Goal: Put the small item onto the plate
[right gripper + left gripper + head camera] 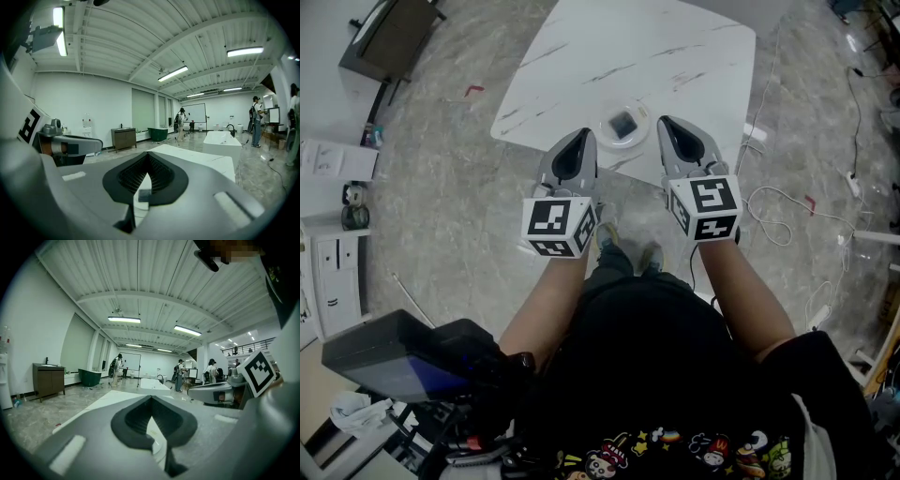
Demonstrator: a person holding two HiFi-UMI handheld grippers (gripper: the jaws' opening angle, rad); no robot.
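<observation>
Grey veined stone makes up the floor (pixel 459 206). At its far left stand a dark brown cabinet (pixel 389 33) and a white cupboard (pixel 333 272), both cut off by the frame, with a black case (pixel 403 361) low in the corner. Right of these, the left gripper (pixel 579 141) hovers at the near edge of a white marble table (pixel 581 66). Its own view shows the 2 jaws closed tip to tip with nothing between them, and only a pale sliver of the table setting shows through the opening behind the tips. Between the 2 grippers and just beyond them sits the white plate (pixel 606 134), close to the table's front edge. The small item (pixel 623 123), a dark square thing, lies on the plate's middle; it is too small to tell what it is. The right gripper (pixel 668 129) hangs just right of the plate, its jaws likewise pressed together on nothing, and through its opening the dark item shows only as a blur. Neither gripper touches the plate. The grippers hide the table's front edge on either side of the plate. Nearer the camera are the 2 marker cubes (pixel 558 225) and the person's bare forearms (pixel 750 291). Farther right, white cables (pixel 773 220) loop across the floor beside the table. In the gripper views, several people (pixel 116 367) stand far back in the hall, small and indistinct.
</observation>
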